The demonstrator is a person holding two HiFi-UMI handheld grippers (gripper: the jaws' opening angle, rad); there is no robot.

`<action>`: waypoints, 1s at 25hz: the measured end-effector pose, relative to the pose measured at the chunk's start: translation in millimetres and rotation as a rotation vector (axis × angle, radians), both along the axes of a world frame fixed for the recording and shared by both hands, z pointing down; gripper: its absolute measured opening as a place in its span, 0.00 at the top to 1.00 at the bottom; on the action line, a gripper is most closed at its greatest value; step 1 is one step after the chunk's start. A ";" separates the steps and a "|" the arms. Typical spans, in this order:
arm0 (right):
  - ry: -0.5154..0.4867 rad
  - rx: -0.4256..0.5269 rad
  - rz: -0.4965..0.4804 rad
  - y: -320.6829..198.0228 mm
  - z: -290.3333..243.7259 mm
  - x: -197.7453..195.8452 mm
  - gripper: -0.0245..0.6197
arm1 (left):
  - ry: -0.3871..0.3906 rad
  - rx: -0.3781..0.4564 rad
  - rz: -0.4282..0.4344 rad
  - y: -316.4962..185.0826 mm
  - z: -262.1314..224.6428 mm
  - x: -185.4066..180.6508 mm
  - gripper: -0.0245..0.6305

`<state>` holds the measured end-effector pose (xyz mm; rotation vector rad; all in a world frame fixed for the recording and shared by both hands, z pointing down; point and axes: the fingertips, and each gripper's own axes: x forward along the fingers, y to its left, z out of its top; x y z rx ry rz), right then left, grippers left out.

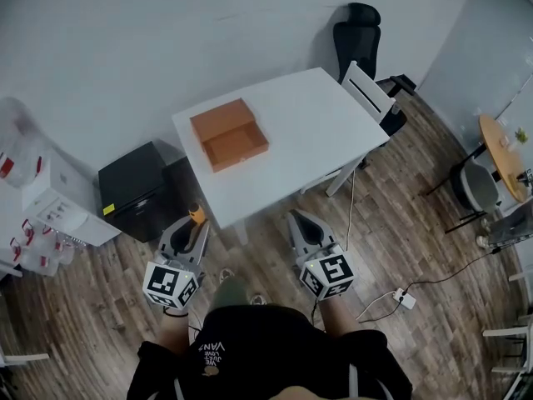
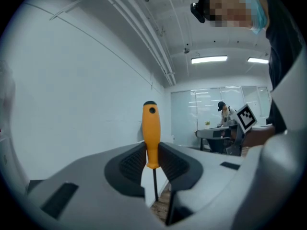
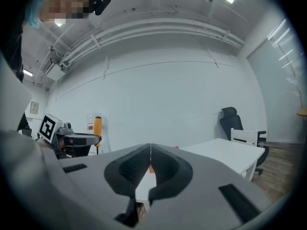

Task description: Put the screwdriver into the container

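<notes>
Closest to the camera is the person's black shirt (image 1: 266,352), at the bottom of the head view. Going from left to right, first comes a black square cabinet (image 1: 133,192) by the wall. Next is the left gripper (image 2: 152,159), grey with black pads. Its jaws are squeezed on the orange plastic handle of a screwdriver (image 2: 151,128) (the handle points up and the thin metal rod hangs down). It is held over the brown wood floor (image 1: 400,223), just beside the near edge of the white table (image 1: 308,115). On the left part of that table sits the orange open box (image 1: 218,122), well apart from the screwdriver. The right gripper (image 3: 150,164) is near the table too. Its jaws are pressed together with nothing between them. Past the far right side of the table stand a white chair (image 1: 366,90) and a black office chair (image 1: 358,32).
</notes>
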<state>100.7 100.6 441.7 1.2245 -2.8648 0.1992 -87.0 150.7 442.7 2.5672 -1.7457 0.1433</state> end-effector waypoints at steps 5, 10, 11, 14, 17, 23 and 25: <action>0.011 -0.006 -0.007 -17.9 -0.2 -9.7 0.95 | 0.008 -0.004 0.001 -20.9 -0.1 -7.5 0.84; 0.008 -0.010 0.007 -44.9 -0.3 -21.8 0.95 | -0.002 -0.004 0.017 -49.1 -0.5 -17.3 0.84; 0.008 -0.012 0.008 -50.6 0.2 -25.1 0.95 | -0.003 -0.008 0.020 -55.1 0.4 -19.8 0.84; 0.012 -0.019 0.012 -68.3 0.8 -35.5 0.94 | 0.003 -0.017 0.027 -74.2 2.6 -28.4 0.84; 0.014 -0.019 0.023 -84.2 -0.2 -45.4 0.94 | 0.004 -0.020 0.042 -92.4 4.0 -37.6 0.84; 0.019 -0.023 0.056 -118.3 -2.7 -60.2 0.95 | 0.012 -0.028 0.062 -130.7 3.1 -54.5 0.84; 0.020 -0.021 0.067 -128.3 -3.4 -67.5 0.95 | 0.007 -0.025 0.079 -142.4 3.1 -61.5 0.84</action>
